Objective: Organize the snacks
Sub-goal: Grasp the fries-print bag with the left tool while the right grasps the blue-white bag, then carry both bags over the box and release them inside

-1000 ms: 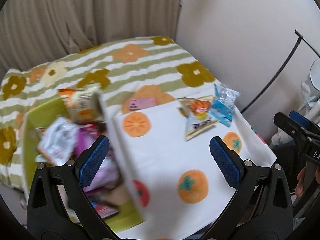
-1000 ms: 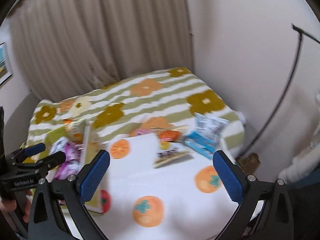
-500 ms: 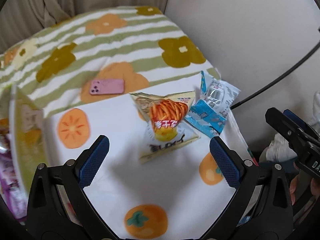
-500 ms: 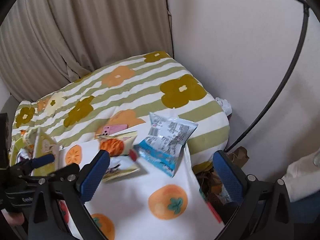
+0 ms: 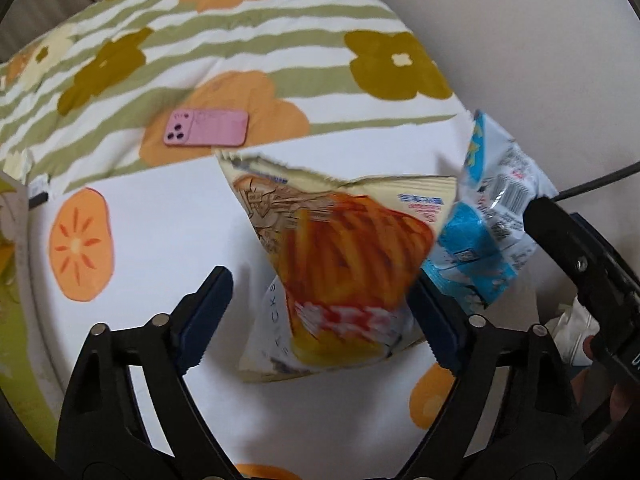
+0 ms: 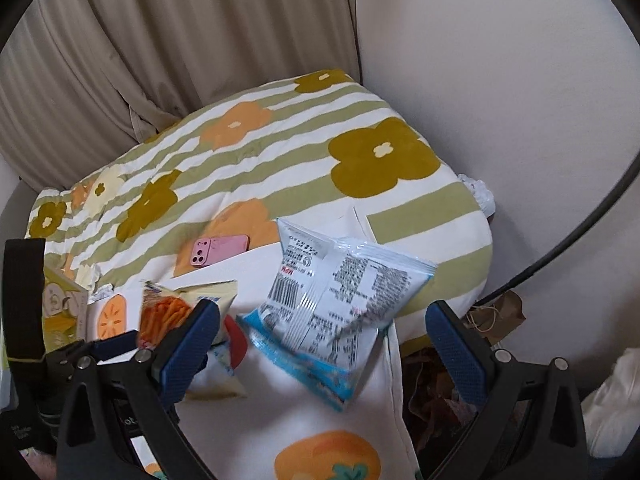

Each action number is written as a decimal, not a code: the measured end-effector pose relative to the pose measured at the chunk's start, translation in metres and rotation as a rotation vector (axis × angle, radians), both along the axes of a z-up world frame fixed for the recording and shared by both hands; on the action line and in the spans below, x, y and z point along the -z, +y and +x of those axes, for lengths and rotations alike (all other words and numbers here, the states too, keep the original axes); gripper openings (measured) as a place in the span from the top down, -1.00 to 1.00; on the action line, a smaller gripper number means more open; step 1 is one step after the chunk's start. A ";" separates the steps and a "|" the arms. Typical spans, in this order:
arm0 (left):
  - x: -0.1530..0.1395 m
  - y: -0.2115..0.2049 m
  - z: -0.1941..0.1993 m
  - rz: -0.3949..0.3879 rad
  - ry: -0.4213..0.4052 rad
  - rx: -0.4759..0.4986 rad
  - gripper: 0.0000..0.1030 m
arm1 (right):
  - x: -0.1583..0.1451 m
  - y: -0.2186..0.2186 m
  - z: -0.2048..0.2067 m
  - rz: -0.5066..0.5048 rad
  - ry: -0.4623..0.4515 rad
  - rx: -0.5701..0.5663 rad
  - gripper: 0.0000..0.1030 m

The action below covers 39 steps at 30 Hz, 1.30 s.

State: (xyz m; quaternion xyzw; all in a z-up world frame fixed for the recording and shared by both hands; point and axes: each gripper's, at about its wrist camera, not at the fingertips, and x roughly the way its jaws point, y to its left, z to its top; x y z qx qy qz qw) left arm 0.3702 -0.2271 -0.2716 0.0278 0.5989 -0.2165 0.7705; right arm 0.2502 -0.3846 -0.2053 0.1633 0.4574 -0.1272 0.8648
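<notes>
A bed with a green-striped, flower-printed quilt (image 6: 280, 148) fills the far side of both views, running up to beige curtains (image 6: 168, 40) and a pale wall (image 6: 500, 72). Over its near part lies a white cloth printed with orange persimmons (image 5: 160, 248).

On that cloth two snack bags sit side by side. The yellow bag of potato sticks (image 5: 340, 264), with an orange-red picture on its front, stands puffed and tilted, between the blue-padded fingers of the left gripper (image 5: 320, 316). Those fingers are spread wide, one on each side of the bag, and whether the right-hand pad touches the bag's edge cannot be told. Just beside it, toward the wall, is the blue-and-white snack bag (image 6: 336, 304), its printed back with a barcode turned up in the right wrist view; in the left wrist view it overlaps the yellow bag's edge. The right gripper (image 6: 324, 344) hangs near this bag with its fingers released and far apart, the bag lying between and beyond them.

At the left edge stands a yellow-green box (image 6: 60, 312) with a cartoon print.

A pink phone (image 5: 206, 128) lies face down on the quilt, just beyond the cloth's far edge.
</notes>
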 end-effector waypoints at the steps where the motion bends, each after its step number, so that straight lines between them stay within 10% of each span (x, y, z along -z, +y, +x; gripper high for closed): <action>1: 0.004 0.000 0.001 0.006 0.011 -0.008 -0.49 | 0.003 0.000 0.002 0.002 0.003 -0.002 -0.99; 19: -0.001 0.029 0.008 0.060 -0.012 -0.077 -0.01 | 0.039 0.003 0.037 -0.046 0.047 -0.119 -0.96; 28: -0.024 0.049 -0.001 0.065 -0.038 -0.129 -0.01 | 0.044 0.012 0.045 -0.056 0.066 -0.210 -0.16; 39: -0.110 0.107 -0.029 -0.012 -0.184 -0.187 -0.01 | -0.022 0.053 0.028 -0.057 -0.082 -0.315 -0.08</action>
